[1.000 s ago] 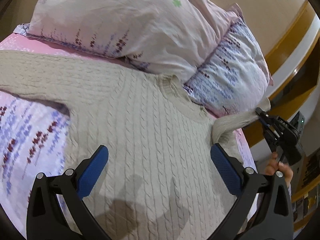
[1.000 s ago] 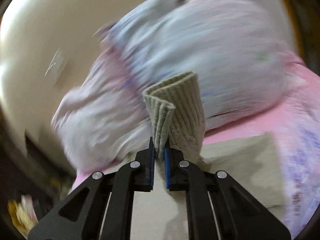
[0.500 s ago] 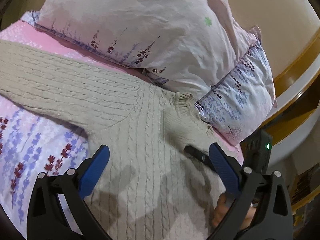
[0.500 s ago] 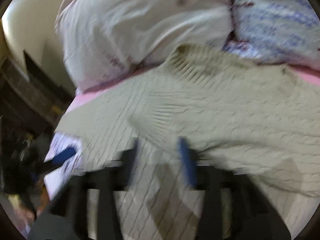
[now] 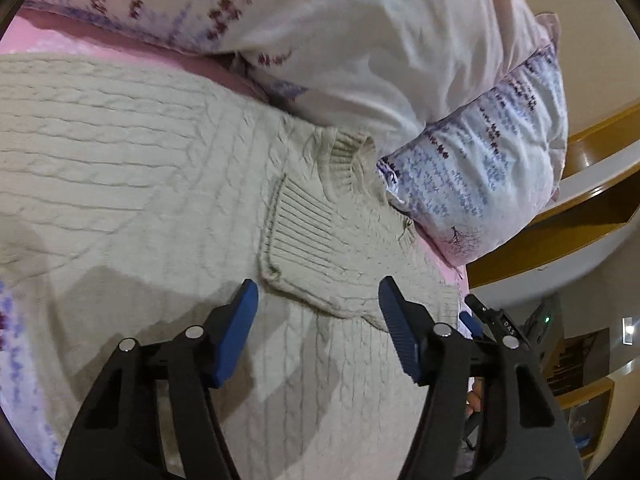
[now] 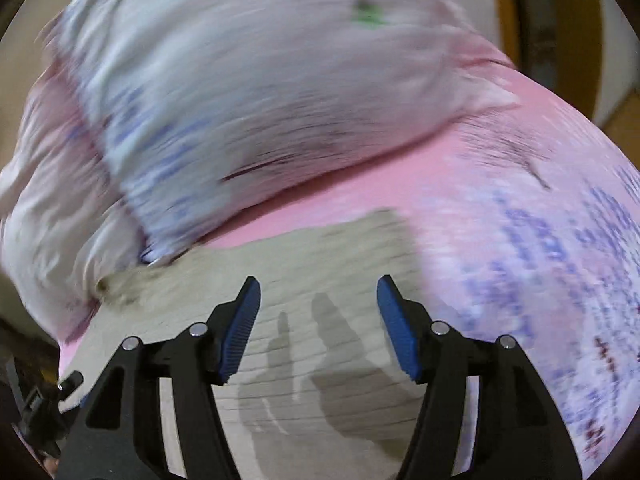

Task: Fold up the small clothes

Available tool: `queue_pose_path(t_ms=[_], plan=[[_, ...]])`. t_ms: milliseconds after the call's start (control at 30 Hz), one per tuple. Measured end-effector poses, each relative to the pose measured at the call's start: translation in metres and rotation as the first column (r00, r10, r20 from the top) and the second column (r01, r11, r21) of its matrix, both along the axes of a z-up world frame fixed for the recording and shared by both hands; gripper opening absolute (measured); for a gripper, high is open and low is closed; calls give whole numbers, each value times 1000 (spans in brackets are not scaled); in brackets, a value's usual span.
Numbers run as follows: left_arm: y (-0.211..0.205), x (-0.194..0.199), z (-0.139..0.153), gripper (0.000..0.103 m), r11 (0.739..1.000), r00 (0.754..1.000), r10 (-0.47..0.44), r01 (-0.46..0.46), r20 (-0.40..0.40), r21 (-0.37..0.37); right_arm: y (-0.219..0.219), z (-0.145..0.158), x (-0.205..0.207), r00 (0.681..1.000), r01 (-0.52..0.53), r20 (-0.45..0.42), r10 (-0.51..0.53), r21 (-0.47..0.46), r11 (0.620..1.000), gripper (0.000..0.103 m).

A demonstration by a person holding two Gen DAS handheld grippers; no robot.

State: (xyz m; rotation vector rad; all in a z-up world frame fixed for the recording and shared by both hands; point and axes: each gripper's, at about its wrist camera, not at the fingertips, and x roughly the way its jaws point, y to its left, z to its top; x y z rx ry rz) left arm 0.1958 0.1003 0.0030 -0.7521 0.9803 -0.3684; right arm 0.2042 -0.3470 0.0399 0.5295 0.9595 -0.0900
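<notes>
A beige cable-knit sweater (image 5: 160, 184) lies flat on the bed, neck toward the pillows. One sleeve is folded across its chest, its ribbed cuff (image 5: 304, 232) lying flat. My left gripper (image 5: 318, 304) hovers just short of that sleeve's edge; its jaws are closing, and no cloth is pinched between the blue pads. The right gripper (image 5: 480, 318) shows at the sweater's right edge. In the blurred right wrist view, my right gripper (image 6: 318, 294) stands open over the sweater (image 6: 320, 264), with nothing between its fingers.
Two pillows lie past the sweater's neck, a pale one (image 5: 360, 40) and a lavender-print one (image 5: 500, 160). The pink floral bedsheet (image 6: 540, 220) surrounds the sweater. A wooden bed frame (image 5: 580, 216) and shelves stand to the right, and a hand (image 5: 474, 402) shows there.
The right gripper has let go of the sleeve cuff, which now lies folded across the chest, and has opened. The left gripper has moved closer to the sweater and its jaws have narrowed.
</notes>
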Motion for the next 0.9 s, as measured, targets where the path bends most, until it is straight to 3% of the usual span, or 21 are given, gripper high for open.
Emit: queue_pose_path(t_ms=[133, 200, 333, 433, 500, 567, 700, 800, 867, 900], plan=[[-10, 10, -6, 54, 1000, 999, 7, -7, -49, -4, -32, -3, -7, 999, 46, -18, -45, 37, 998, 61], [-12, 16, -9, 44, 999, 998, 30, -31, -62, -17, -44, -6, -6, 998, 56, -28, -55, 40, 998, 61], [-8, 23, -20, 16, 995, 994, 70, -76, -83, -71, -30, -22, 7, 996, 32, -84, -27, 51, 998, 51], [-3, 19, -23, 9, 992, 994, 84, -90, -74, -83, -21, -27, 10, 996, 9, -88, -5, 45, 999, 48], [0, 15, -21, 8, 992, 994, 91, -95, -56, -83, -17, -28, 12, 996, -28, -87, 34, 73, 997, 17], [2, 10, -15, 8, 992, 995, 93, -95, -27, -79, -14, -23, 10, 997, -48, -60, 51, 55, 997, 9], [3, -5, 1, 8, 994, 994, 97, -95, 48, -51, -17, -10, 7, 999, -38, 7, 37, 73, 997, 8], [2, -8, -5, 8, 996, 995, 91, -91, 47, -1, -19, -20, 8, 999, -24, -28, 26, 61, 998, 8], [4, -5, -15, 8, 996, 996, 94, -94, 12, 5, -22, -30, 7, 998, -17, -56, 21, 66, 998, 14], [4, -3, -21, 8, 996, 996, 92, -92, -8, 9, -22, -30, 5, 998, -14, -63, 18, 65, 998, 27]])
